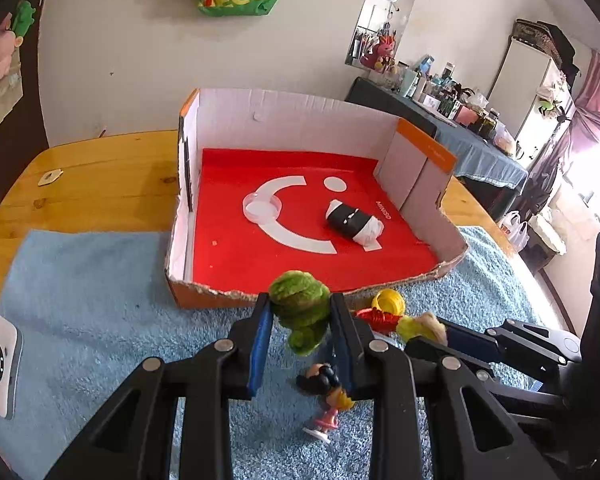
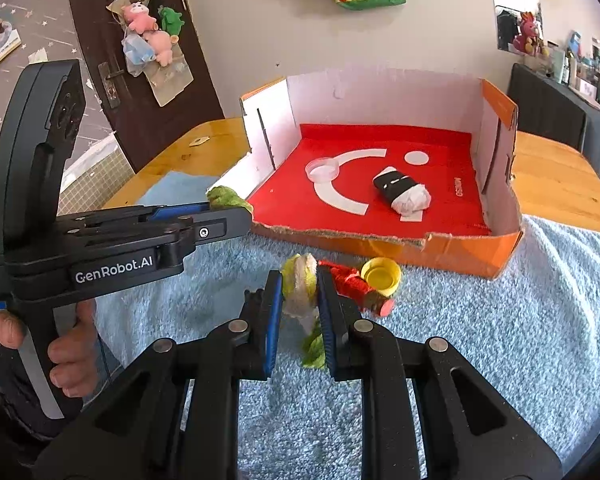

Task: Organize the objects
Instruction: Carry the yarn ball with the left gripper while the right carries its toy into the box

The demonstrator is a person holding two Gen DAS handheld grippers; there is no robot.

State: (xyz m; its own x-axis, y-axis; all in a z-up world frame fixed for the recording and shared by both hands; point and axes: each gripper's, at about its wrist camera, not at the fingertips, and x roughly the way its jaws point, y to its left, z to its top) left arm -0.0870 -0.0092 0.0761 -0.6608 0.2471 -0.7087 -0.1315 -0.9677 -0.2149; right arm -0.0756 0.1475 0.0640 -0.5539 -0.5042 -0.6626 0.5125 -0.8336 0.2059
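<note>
Above one blue towel, two tools each pinch one plush: left tool green plush, right tool yellow plush.

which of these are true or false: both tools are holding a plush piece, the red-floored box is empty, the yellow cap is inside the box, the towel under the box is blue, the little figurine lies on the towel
1. Both tools hold a plush piece. True: the left tool is shut on the green plush, and the right tool is shut on the yellow-white plush.
2. The box is empty. False: a black-and-white wrapped bundle and a clear round lid lie on its red floor.
3. The yellow cap is inside the box. False: it lies on the towel, in front of the torn front wall, beside a red roll.
4. The towel is blue. True.
5. The figurine lies on the towel. True, under the left tool.
</note>
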